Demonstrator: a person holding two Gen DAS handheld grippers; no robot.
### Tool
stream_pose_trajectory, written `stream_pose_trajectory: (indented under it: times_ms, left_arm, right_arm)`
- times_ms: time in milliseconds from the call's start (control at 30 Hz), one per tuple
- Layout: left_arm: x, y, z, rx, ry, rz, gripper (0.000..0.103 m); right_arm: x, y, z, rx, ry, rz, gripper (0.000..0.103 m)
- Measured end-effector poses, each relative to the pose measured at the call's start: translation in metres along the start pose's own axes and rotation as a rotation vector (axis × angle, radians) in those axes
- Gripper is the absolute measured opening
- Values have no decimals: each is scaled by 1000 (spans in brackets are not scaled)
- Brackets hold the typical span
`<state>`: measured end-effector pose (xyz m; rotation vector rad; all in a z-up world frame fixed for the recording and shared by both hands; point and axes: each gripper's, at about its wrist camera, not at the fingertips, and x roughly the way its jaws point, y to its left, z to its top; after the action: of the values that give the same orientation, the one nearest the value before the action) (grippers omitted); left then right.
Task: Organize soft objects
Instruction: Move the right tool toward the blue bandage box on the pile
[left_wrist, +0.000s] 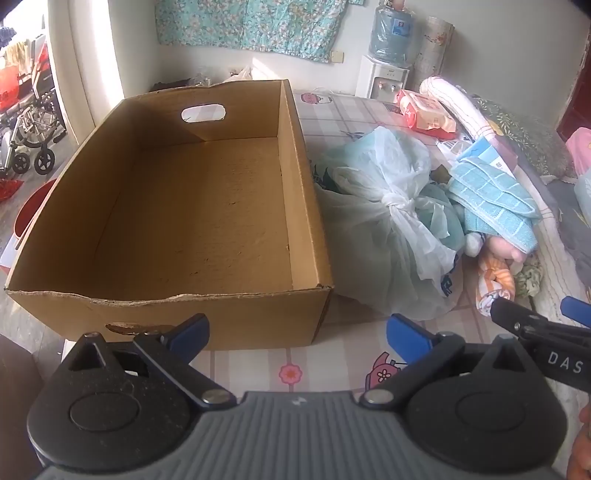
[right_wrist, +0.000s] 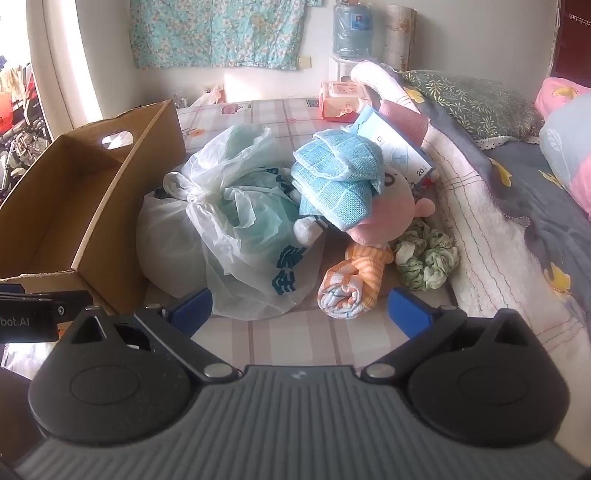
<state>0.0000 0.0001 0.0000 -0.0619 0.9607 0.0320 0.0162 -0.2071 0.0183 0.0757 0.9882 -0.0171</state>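
Two grippers hang over a bed with a checked sheet that has little cartoon pictures on it. The biggest thing is a brown cardboard box with nothing inside it; it sits on the sheet at the left, and it has a hand hole cut in its far wall. Just beside the box, on its right, lies a knotted see-through plastic bag with pale blue-green stuff in it. Touching the bag on the right is a pink plush toy, and a folded light blue towel lies on top of it. In front of the toy is a rolled orange and white striped cloth. A green scrunchie sits just beside that cloth, next to a thick folded blanket. The left gripper is spread wide with nothing in it, near the front of the box. The right gripper is spread wide too, with nothing in it, close to the rolled cloth and the bag.
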Motion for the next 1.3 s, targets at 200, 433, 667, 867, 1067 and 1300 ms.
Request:
stream_pose_trajectory:
  times_ms: [200,433,667,867,1067,1300]
  left_arm:
    - [0,0,0,2,-3,0,102]
    - [0,1,0,3,-4,0,102]
    - [0,1,0,3,-2,0,102]
    - [0,1,0,3,3,-1,102]
    - [5,1,4,3,2,0,102]
    - [5,0,0,7,3,1,102]
  right_arm:
    - [0,0,0,1,2,7,102]
    - [0,1,1,-2,3,16,102]
    - [1,2,1,-2,7,26,102]
    - [1,3,1,-3,9,32,102]
    - [2,3,1,-4,9,33,102]
    - [3,2,0,3,9,35,102]
